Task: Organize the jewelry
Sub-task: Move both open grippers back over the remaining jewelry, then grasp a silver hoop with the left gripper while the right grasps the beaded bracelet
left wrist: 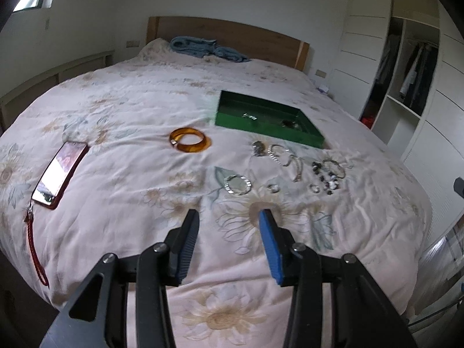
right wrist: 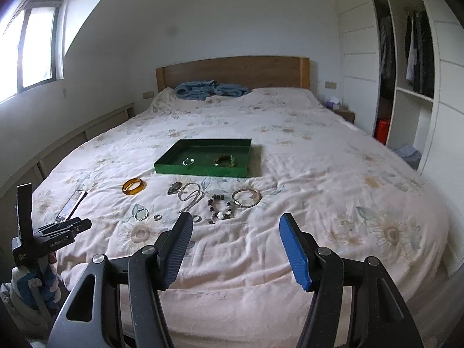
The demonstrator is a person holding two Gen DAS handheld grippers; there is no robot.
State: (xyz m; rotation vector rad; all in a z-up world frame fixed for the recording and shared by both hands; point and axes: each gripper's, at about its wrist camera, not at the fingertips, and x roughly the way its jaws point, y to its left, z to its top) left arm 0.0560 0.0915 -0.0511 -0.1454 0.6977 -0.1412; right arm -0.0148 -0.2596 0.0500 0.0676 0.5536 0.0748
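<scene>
The bed point(right wrist: 261, 145) carries everything; work from its near edge. The green tray point(right wrist: 203, 171) lies ahead of both grippers, already holding a few pieces. The loose jewelry sits between the tray and your fingertips.

Your left gripper point(left wrist: 229, 217) and right gripper point(right wrist: 235, 220) both stand apart, with nothing between the jaws.

Judged next step: pick one loose piece and carry it to the tray. Start with the amber bangle point(left wrist: 190, 143) (rigid, thick, easy to pinch across its rim), ahead and left of the left gripper. Press lightly; the quilt gives. Leave the small rings point(left wrist: 272, 188) until last.

The left view shows the phone point(left wrist: 59, 174) and its red strap point(left wrist: 36, 252) fully. The right view alone shows the left gripper from outside and the tray's contents clearly.
</scene>
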